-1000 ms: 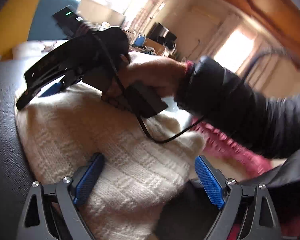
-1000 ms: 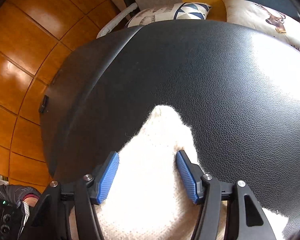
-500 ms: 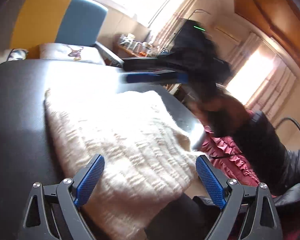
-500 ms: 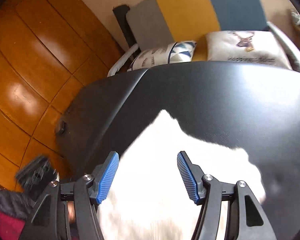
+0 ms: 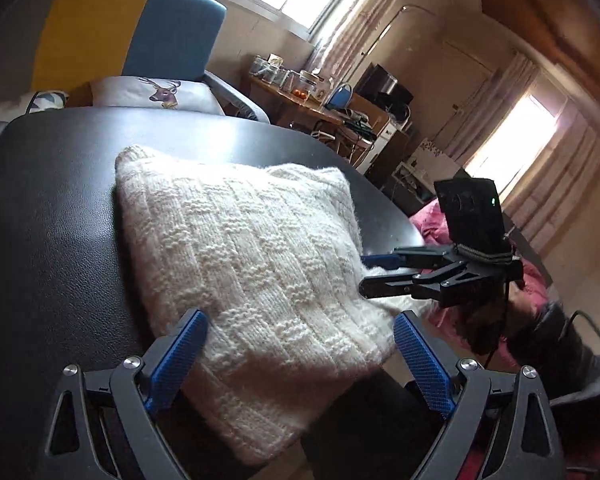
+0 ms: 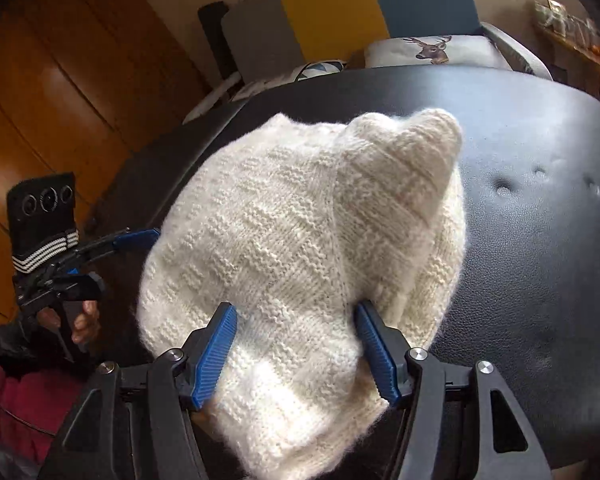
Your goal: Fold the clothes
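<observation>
A cream knit sweater (image 5: 252, 256) lies folded into a thick rectangle on the black leather table (image 5: 52, 240). My left gripper (image 5: 298, 356) stands open over the sweater's near edge, its blue pads well apart on either side of the knit. My right gripper (image 6: 296, 344) is open too, with the sweater (image 6: 300, 232) bulging up between its pads, which do not squeeze it. From the left wrist view the right gripper (image 5: 363, 275) sits at the sweater's right edge. The right wrist view shows the left gripper (image 6: 128, 258) at the sweater's left edge, held by a hand (image 6: 84, 320).
A yellow and blue chair back (image 5: 128, 32) and a deer-print cushion (image 5: 156, 94) stand beyond the table's far edge. A cluttered desk (image 5: 320, 108) is at the back right. Red clothing (image 5: 440, 220) lies off the table's right side. Wooden panels (image 6: 60, 80) stand to the left.
The right gripper swung from over the sweater's far corner down to its right edge. The hand and dark sleeve left the middle of the left view. The sweater now lies flat.
</observation>
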`<state>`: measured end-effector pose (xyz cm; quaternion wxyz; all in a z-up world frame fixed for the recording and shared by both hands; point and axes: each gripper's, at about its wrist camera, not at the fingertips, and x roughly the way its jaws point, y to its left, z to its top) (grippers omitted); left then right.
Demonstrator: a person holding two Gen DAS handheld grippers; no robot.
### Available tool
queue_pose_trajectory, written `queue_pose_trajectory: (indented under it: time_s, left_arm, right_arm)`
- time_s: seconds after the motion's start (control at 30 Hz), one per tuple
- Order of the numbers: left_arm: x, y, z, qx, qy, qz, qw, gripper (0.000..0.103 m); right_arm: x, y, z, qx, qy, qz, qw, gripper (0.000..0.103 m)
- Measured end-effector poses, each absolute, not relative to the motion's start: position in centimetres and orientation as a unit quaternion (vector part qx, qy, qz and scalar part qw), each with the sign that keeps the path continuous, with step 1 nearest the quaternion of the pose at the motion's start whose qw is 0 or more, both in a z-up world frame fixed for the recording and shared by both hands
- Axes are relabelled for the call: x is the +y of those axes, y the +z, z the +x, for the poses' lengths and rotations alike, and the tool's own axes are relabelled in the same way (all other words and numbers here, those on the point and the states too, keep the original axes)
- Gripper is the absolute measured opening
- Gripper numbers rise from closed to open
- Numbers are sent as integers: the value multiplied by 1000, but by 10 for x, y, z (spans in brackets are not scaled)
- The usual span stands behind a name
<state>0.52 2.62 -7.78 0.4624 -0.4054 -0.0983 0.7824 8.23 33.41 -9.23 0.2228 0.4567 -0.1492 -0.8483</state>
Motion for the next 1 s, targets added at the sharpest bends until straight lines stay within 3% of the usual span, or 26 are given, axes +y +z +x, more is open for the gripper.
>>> queue_pose_trajectory:
  time_s: [0.03,0.07,0.17,0.3,0.43,0.7,0.83,1.0]
  left_arm:
    - [20,-77,-3,-116,783,-408,455,96]
    - [13,-77,-12,-134,784,-410,446,96]
    - [-6,-87,-44,-197,776,-434,413,98]
    - [-10,-116,-82,-262,739,-486,386,98]
    - [-2,-134,-97,-292,711,-509,387,100]
    - [29,-133,-103,-268,699,-506,429,103]
    - [38,-132,-105,-246,685,-527,438,102]
    - [62,-127,-102,-155,681,-559,447,102]
  right_arm:
    - [343,-87,85,-174,-850,445,221,64]
    - [354,-83,89,-199,-853,430,219,70]
    - [378,-83,95,-260,-849,411,206,103]
    - [382,-118,93,-290,-820,459,181,103]
    - [371,-137,77,-332,-785,477,213,103]
    - [373,-146,47,-417,-734,479,241,103]
    - [363,-141,65,-370,-761,463,265,102]
    - [350,-139,53,-360,-758,492,232,103]
